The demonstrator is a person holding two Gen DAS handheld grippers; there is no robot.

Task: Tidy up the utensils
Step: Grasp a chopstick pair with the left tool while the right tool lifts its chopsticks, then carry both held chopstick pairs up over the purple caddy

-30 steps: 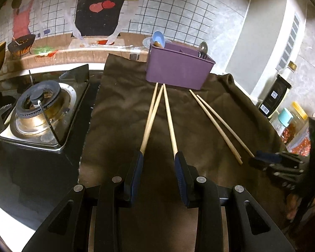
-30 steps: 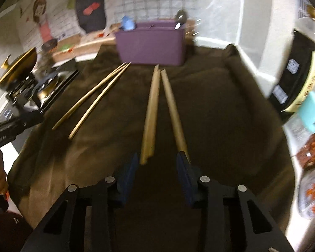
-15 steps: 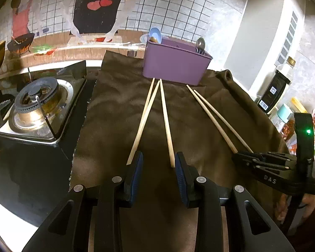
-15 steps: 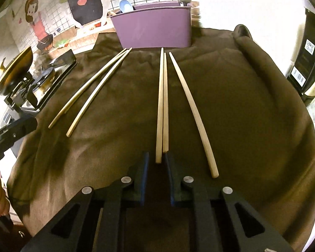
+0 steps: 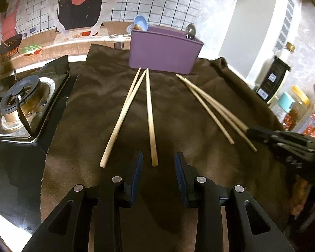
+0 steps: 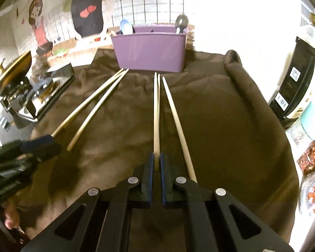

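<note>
Right tool [image 6: 156,168] clamps chopstick pair [image 6: 156,113], mid-cloth [image 6: 220,109].

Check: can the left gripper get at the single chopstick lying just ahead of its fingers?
Probably yes. The left gripper is open, the single chopstick ends just before the gap between its fingers, and only bare brown cloth lies between.

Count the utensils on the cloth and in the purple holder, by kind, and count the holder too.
chopsticks: 6 (three on the left, one almost hidden along another; three on the right)
spoons: 2 (one blue, one metal, both in the holder)
holder: 1
Total: 9
</note>
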